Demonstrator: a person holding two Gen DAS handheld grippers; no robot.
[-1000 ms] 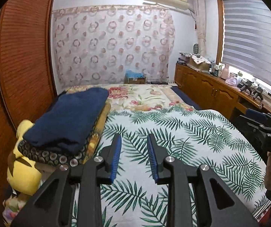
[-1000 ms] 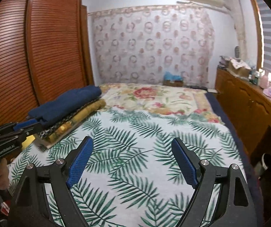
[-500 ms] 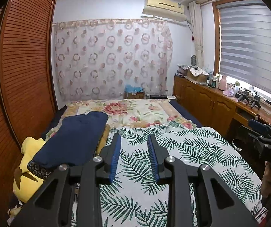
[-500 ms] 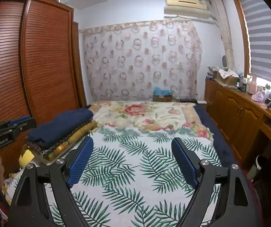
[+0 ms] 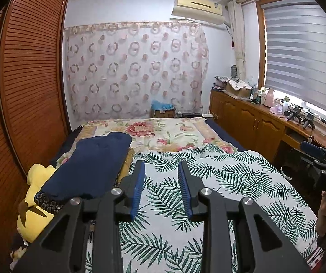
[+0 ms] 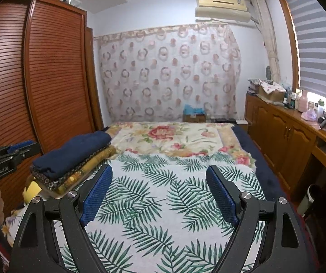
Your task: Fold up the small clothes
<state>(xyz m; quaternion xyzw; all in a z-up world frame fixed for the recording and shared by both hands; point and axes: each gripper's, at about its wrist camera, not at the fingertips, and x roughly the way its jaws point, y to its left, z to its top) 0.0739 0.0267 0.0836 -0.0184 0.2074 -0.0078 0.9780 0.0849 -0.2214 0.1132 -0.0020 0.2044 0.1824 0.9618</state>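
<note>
A stack of folded clothes with a navy garment (image 5: 87, 166) on top lies at the left side of the bed; it also shows in the right wrist view (image 6: 71, 154). My left gripper (image 5: 161, 170) is held above the palm-leaf sheet (image 5: 219, 182), jaws partly open and empty. My right gripper (image 6: 159, 175) is wide open and empty above the same sheet (image 6: 163, 195). Each gripper shows at the edge of the other's view: the right gripper (image 5: 322, 166) and the left gripper (image 6: 5, 157).
A yellow plush toy (image 5: 35, 204) lies under the stack's near end. A wooden wardrobe (image 6: 26, 79) runs along the left, a wooden cabinet (image 6: 288, 136) with clutter along the right. A floral blanket (image 6: 174, 136) covers the far bed. A bin (image 6: 308, 198) stands at right.
Both grippers have risen and tilted up, so more of the room and ceiling shows. Their jaw openings are unchanged. The clothes stack has not moved.
</note>
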